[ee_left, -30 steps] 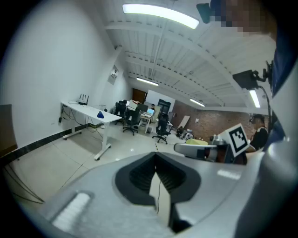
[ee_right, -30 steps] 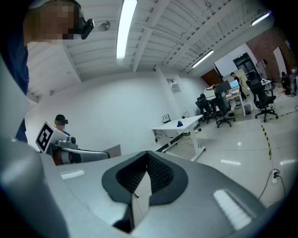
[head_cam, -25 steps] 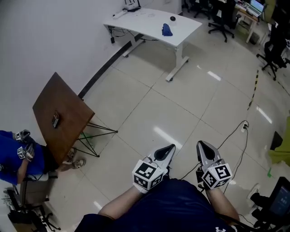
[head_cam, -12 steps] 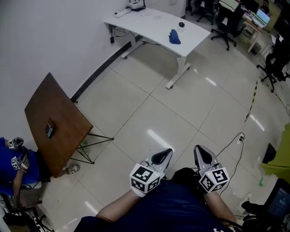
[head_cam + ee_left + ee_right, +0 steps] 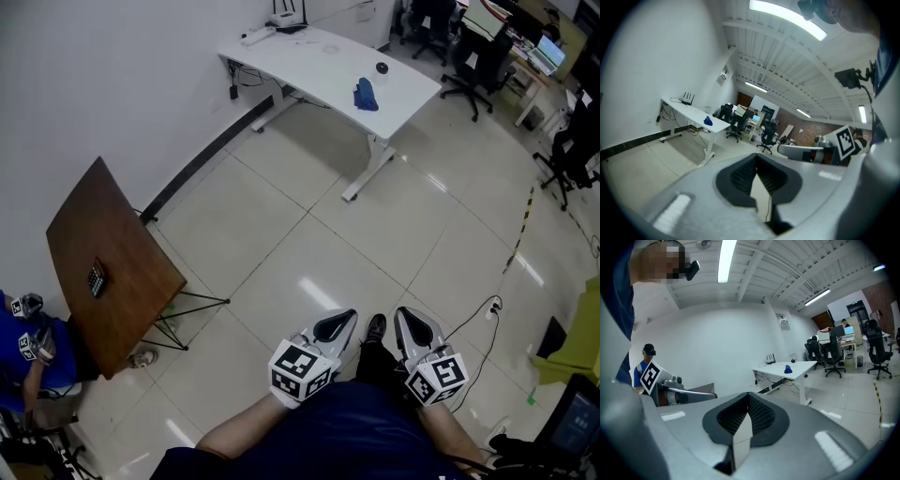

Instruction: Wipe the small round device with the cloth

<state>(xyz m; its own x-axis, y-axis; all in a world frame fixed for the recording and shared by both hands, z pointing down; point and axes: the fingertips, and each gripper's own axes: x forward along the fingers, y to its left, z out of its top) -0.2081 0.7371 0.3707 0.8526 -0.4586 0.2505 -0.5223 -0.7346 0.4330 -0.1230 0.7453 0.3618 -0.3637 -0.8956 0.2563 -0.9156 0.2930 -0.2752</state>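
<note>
Far ahead of both jaws, on the desk (image 5: 309, 58): device (image 5: 382, 67), a small dark dot, with the blue cloth (image 5: 366, 94) near it on the side closer to the jaws. Well apart from either gripper. Left gripper (image 5: 337, 324) and right gripper (image 5: 413, 327) side by side above the tiled floor (image 5: 309, 225), both pairs of jaws closed on nothing. Off to the jaws' left, a brown table (image 5: 112, 244); to their right, a cable (image 5: 480, 307).

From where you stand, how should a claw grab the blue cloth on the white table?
Probably pinch the raised top of the blue cloth, coming from above: it sits bunched in a heap on the white table, not flat.
</note>
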